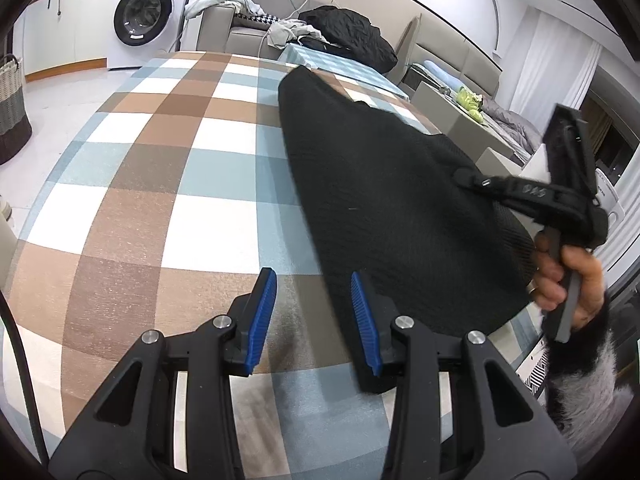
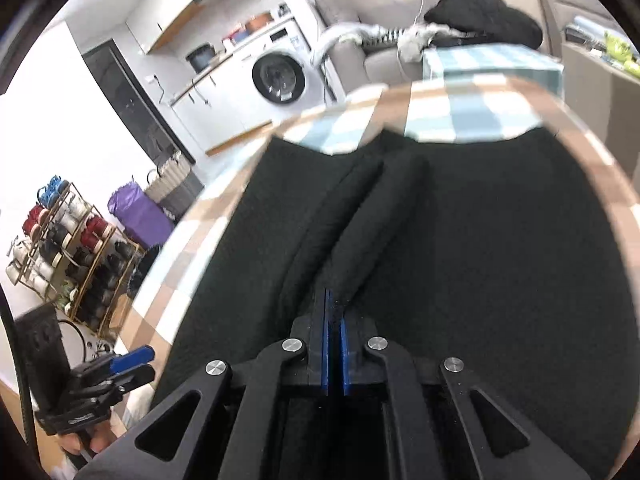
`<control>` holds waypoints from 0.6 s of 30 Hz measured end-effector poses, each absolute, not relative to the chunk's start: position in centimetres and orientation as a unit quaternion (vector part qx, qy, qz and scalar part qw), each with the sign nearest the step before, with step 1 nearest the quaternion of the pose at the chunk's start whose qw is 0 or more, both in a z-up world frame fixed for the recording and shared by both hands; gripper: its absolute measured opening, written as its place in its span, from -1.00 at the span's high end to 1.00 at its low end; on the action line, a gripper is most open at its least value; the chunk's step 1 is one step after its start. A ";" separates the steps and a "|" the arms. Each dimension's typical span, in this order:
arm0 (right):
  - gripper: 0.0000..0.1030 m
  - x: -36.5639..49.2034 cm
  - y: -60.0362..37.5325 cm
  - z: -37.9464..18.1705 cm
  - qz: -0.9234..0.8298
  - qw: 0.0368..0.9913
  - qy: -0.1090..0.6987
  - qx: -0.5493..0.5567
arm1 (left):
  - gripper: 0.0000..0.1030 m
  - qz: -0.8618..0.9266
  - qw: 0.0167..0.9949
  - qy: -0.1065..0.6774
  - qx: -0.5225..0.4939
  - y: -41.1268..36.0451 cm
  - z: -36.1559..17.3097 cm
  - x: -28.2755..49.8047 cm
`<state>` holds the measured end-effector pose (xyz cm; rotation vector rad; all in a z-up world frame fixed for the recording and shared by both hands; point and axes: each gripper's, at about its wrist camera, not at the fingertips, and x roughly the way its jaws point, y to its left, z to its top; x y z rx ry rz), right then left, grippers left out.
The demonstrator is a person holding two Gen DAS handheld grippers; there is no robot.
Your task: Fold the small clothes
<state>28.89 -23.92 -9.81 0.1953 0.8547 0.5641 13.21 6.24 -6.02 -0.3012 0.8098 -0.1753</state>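
Right gripper [image 2: 334,316] is pressed together on a ridge of the black garment [image 1: 384,184], pinching a bunched fold near its close edge. Left gripper [image 1: 314,312] is spread, holding nothing, hovering over the checked tablecloth [image 1: 160,152] at the near edge, its right finger just beside the garment's near-left border.

Garment lies on the right half of the table [image 2: 440,100], running from the near edge toward the far right corner. In the right wrist view it shows two dark panels with a raised double ridge between them.

Risks, as judgement:
- Pinch looks shallow, only on the ridge top; a pull could slip the cloth out or lift one layer only, spoiling the fold.
- Dragging with one side free could skew the garment or bunch it toward the right edge, where it already sits close and might slide off.
- Tablecloth may ruck up if the pads catch it along with the garment.
- Left claw closing now would likely grab tablecloth, not garment, since it is off the fabric.
- Both views are motion-blurred, so the exact grip depth is unclear.

Around: washing machine [image 1: 150,16] and basket [image 1: 12,108] beyond the far left; sofa with black bundle [image 1: 348,36] past the far edge; thread rack [image 2: 68,248] on the floor to the left. Nothing else lies on the table; no obstruction between the grippers.
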 end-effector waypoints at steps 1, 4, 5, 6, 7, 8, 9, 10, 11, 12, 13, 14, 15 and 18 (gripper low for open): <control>0.93 28.9 -24.4 -9.6 0.264 0.870 0.406 0.096 | 0.31 -0.084 0.904 0.393 -0.147 6.3 -6.1 13.3; 0.82 29.9 -26.5 -10.6 0.226 0.870 0.430 0.089 | 0.31 -0.086 0.899 0.402 -0.151 6.1 -6.5 13.6; 0.80 30.5 -27.0 -11.5 0.221 0.860 0.448 0.099 | 0.31 -0.089 0.897 0.404 -0.153 5.9 -6.6 13.6; 0.70 30.7 -27.5 -12.2 0.211 0.855 0.461 0.110 | 0.31 -0.093 0.896 0.405 -0.156 5.8 -6.6 13.5; 0.67 30.6 -27.8 -12.5 0.203 0.853 0.467 0.116 | 0.31 -0.096 0.895 0.406 -0.158 5.7 -6.6 13.6; 0.66 30.3 -28.3 -12.5 0.205 0.853 0.464 0.124 | 0.31 -0.099 0.894 0.406 -0.162 5.6 -6.7 13.6; 0.65 29.6 -28.8 -12.3 0.211 0.853 0.459 0.131 | 0.31 -0.101 0.893 0.407 -0.165 5.6 -6.7 13.7; 0.64 29.2 -29.0 -12.0 0.211 0.855 0.454 0.133 | 0.31 -0.102 0.892 0.408 -0.166 5.4 -6.7 13.8; 0.61 28.5 -29.6 -11.5 0.215 0.858 0.446 0.136 | 0.31 -0.104 0.892 0.408 -0.164 5.1 -6.7 14.0; 0.48 28.0 -29.9 -11.2 0.220 0.860 0.438 0.143 | 0.31 -0.106 0.892 0.408 -0.162 4.9 -6.7 14.1; 0.35 27.4 -30.0 -11.0 0.229 0.860 0.432 0.146 | 0.31 -0.110 0.891 0.412 -0.157 4.4 -6.8 14.4; 0.35 26.7 -29.9 -10.9 0.238 0.859 0.432 0.139 | 0.31 -0.112 0.891 0.413 -0.154 4.1 -6.9 14.5; 0.35 26.1 -29.7 -10.8 0.243 0.858 0.433 0.129 | 0.31 -0.118 0.890 0.413 -0.151 3.7 -7.0 14.8; 0.12 24.4 -29.6 -10.1 0.245 0.869 0.417 0.105 | 0.31 -0.129 0.885 0.419 -0.156 3.0 -7.3 15.6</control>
